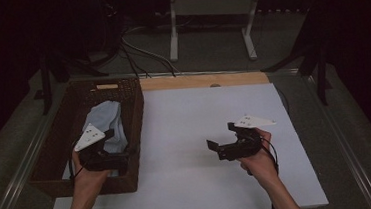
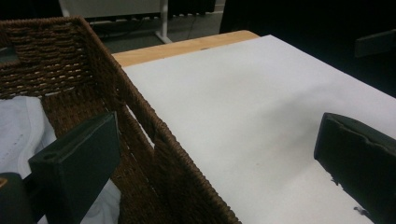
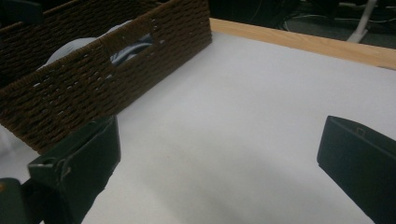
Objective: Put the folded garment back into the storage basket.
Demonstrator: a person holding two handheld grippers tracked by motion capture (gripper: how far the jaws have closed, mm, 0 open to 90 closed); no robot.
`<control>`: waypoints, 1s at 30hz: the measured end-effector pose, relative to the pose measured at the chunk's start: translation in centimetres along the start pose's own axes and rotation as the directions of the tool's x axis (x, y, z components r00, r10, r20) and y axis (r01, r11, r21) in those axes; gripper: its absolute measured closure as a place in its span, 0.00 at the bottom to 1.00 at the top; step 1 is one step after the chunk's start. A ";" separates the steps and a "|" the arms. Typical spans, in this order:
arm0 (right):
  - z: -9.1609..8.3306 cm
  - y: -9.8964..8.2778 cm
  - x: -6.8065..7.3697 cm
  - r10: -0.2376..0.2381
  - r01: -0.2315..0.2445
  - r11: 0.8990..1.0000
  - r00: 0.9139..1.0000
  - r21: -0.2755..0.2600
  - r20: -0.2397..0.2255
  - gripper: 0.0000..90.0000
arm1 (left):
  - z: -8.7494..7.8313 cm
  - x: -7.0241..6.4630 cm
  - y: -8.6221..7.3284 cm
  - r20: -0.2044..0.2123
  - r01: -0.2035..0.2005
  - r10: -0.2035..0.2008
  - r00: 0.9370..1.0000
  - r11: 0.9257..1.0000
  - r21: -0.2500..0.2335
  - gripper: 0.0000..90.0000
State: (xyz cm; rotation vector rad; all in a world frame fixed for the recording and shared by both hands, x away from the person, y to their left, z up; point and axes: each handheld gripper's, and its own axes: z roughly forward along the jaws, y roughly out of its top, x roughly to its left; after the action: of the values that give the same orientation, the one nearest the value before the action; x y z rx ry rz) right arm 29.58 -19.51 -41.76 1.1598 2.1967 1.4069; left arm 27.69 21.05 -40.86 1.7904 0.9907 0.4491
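Observation:
A brown wicker basket (image 1: 136, 108) stands at the table's left and holds a pale blue-white cloth (image 1: 105, 119). My left gripper (image 1: 119, 150) hovers over the basket's near right corner, open and holding nothing. In the left gripper view, the basket (image 2: 154, 140) has its right wall running between the spread jaws, with the cloth (image 2: 18, 130) to the left. My right gripper (image 1: 221, 137) is open and bare over the white tabletop (image 1: 194, 109), right of centre. In the right gripper view, my right gripper (image 3: 217, 140) faces the basket (image 3: 93, 79), and the cloth (image 3: 70, 46) rises above its rim.
A bare wooden strip (image 1: 201, 80) edges the table's far side. Beyond it are a white stand's legs (image 1: 173, 35) and cables (image 1: 134, 53) on the floor. A metal rail (image 1: 13, 173) runs along the table's left side.

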 end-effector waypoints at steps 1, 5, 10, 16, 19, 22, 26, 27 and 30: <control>-0.2 -0.1 -0.1 0.002 -0.002 1.000 1.000 -0.002 0.004 0.00 | 0.0 0.0 0.0 0.000 -0.001 0.001 1.000 1.000 -0.001 0.02; -1.1 -0.7 -0.5 -0.001 0.002 1.000 1.000 -0.022 0.028 0.00 | 0.0 -0.1 -0.1 -0.001 -0.005 0.005 1.000 1.000 0.001 0.02; -2.3 -1.6 -1.2 0.015 -0.013 0.999 0.999 -0.044 0.046 0.00 | 0.1 -0.3 -0.1 -0.012 -0.021 0.021 1.000 1.000 0.008 0.02; -3.6 -2.5 -1.9 0.034 -0.029 0.997 0.997 -0.075 0.064 0.00 | 0.0 -0.3 -0.2 -0.016 -0.024 0.024 1.000 1.000 0.001 0.02; -4.0 -2.8 -2.2 0.038 -0.032 0.996 0.997 -0.079 0.072 0.00 | 0.0 -0.3 -0.2 -0.020 -0.023 0.023 1.000 1.000 0.000 0.02; -4.3 -3.2 -2.3 0.040 -0.033 0.995 0.996 -0.089 0.078 0.00 | 0.1 -0.3 -0.2 -0.021 -0.024 0.024 0.999 1.000 -0.001 0.02; -4.6 -3.5 -2.4 0.041 -0.033 0.995 0.996 -0.099 0.083 0.00 | 0.0 -0.3 -0.2 -0.021 -0.022 0.022 1.000 1.000 -0.003 0.02; -4.7 -3.5 -2.4 0.038 -0.029 0.995 0.995 -0.099 0.089 0.00 | 0.0 -0.3 -0.2 -0.022 -0.022 0.022 1.000 1.000 -0.002 0.02; -5.0 -3.6 -2.5 0.039 -0.029 0.993 0.995 -0.112 0.095 0.00 | 0.0 -0.4 -0.2 -0.023 -0.024 0.024 0.999 1.000 -0.002 0.02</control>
State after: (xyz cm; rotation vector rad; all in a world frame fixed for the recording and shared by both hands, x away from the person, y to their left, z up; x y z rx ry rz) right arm 26.42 -25.27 -42.92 1.2053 2.0164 1.4345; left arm 27.42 20.77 -41.02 1.8002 0.9849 0.4866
